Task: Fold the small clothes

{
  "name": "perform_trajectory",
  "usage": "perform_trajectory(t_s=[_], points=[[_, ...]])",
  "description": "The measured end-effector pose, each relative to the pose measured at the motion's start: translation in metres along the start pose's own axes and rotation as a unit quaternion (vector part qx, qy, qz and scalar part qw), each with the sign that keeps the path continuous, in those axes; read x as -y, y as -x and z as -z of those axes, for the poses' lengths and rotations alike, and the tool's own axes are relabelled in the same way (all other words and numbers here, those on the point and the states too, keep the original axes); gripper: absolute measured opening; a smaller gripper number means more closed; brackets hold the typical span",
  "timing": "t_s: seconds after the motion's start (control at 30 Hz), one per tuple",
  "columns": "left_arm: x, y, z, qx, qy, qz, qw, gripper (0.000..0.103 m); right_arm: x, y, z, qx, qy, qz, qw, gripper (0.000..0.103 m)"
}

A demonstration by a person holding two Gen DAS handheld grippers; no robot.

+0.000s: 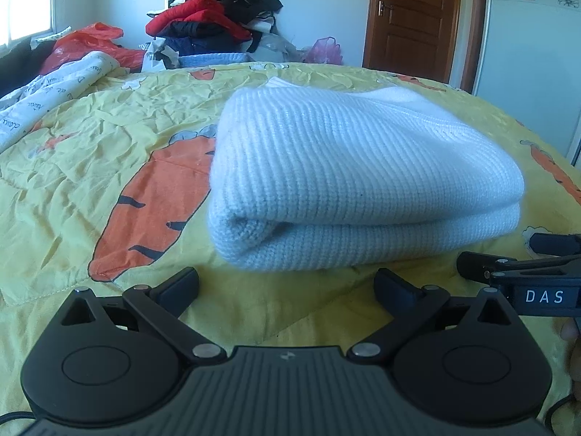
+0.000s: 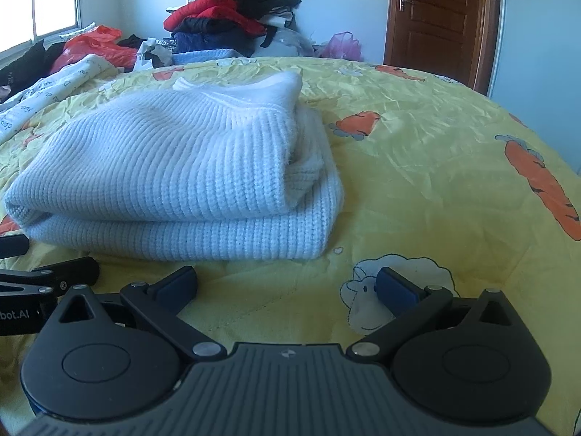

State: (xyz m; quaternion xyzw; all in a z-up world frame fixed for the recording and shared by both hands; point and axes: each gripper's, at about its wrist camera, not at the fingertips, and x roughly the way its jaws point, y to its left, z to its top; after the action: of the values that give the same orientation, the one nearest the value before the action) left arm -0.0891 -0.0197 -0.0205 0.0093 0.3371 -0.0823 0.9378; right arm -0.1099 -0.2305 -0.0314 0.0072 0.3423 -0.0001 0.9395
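A white knitted sweater [image 1: 348,178] lies folded in a thick stack on the yellow carrot-print bedspread [image 1: 109,138]. It also shows in the right wrist view [image 2: 174,181], with its ribbed collar at the far end. My left gripper [image 1: 287,285] is open and empty, just short of the sweater's near edge. My right gripper [image 2: 287,283] is open and empty, in front of the sweater's near right corner. Each gripper's fingers show at the edge of the other's view: the right one [image 1: 508,265] and the left one [image 2: 47,272].
A pile of dark and red clothes [image 1: 214,18] stands at the far side of the bed, with an orange plastic bag [image 1: 87,43] and a printed white sheet [image 1: 47,94] at far left. A brown door [image 1: 414,18] is behind on the right.
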Motion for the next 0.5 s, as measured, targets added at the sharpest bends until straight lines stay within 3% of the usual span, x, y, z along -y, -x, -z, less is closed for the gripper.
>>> perform_trajectory(t_s=[0.5], points=[[0.0009, -0.0001, 0.0003, -0.001, -0.003, -0.003, 1.0, 0.103, -0.0031, 0.0021, 0.0025, 0.004, -0.002, 0.003, 1.0, 0.103]])
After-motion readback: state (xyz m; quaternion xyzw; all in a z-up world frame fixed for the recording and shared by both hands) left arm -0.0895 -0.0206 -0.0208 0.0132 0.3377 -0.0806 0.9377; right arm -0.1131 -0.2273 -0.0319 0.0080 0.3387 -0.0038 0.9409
